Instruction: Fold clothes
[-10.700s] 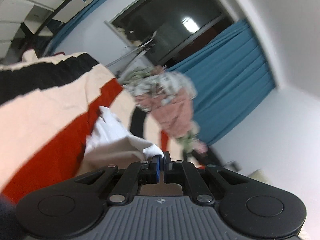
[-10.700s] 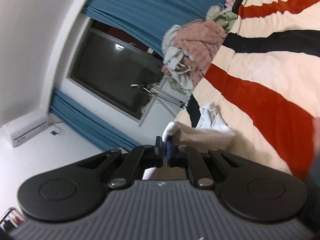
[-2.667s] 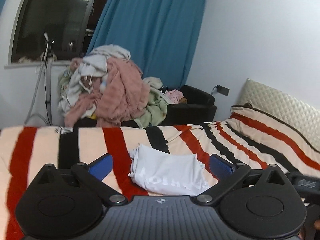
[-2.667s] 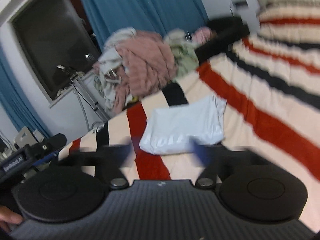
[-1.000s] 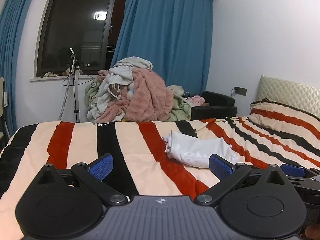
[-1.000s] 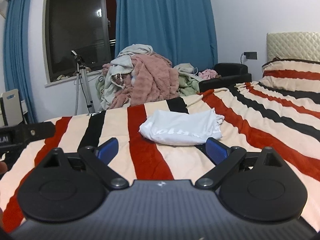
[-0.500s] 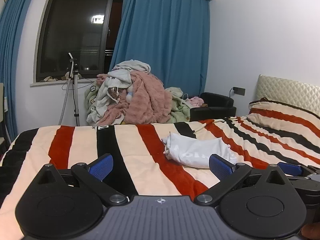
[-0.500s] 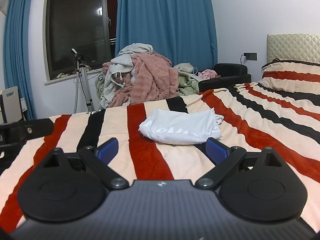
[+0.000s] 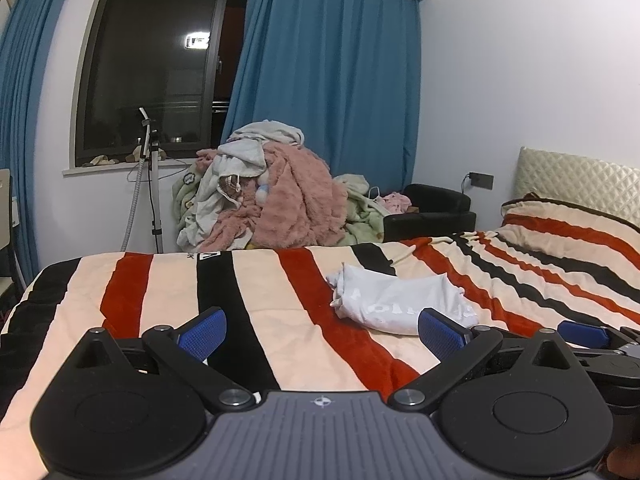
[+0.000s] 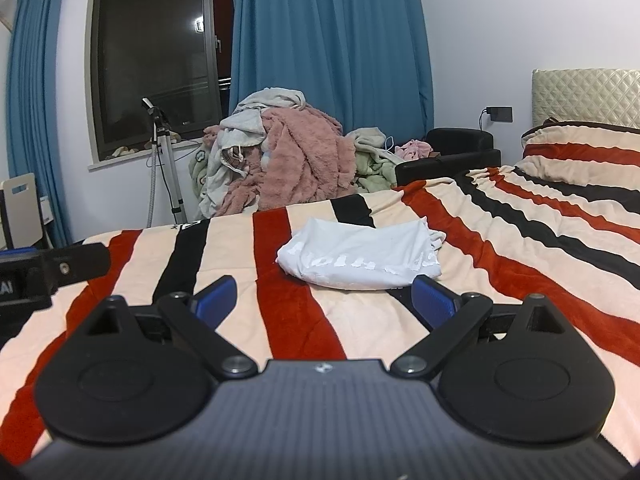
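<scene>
A white folded shirt (image 9: pixel 400 300) with white lettering lies on the striped bed (image 9: pixel 260 320). It also shows in the right wrist view (image 10: pixel 364 256), folded into a flat bundle. My left gripper (image 9: pixel 322 334) is open and empty, held low over the bed, back from the shirt. My right gripper (image 10: pixel 322 300) is open and empty, just short of the shirt's near edge. The right gripper's blue fingertip (image 9: pixel 582 332) shows at the right edge of the left wrist view.
A heap of unfolded clothes and a pink blanket (image 9: pixel 276 204) is piled beyond the bed's far edge, under the window. A tripod (image 9: pixel 150 184) stands left of it. A black armchair (image 10: pixel 452 152) and a striped pillow (image 10: pixel 580 152) are at the right.
Both grippers let go of the shirt, opened and drew back from it. In the last second the views barely shift; the shirt lies still.
</scene>
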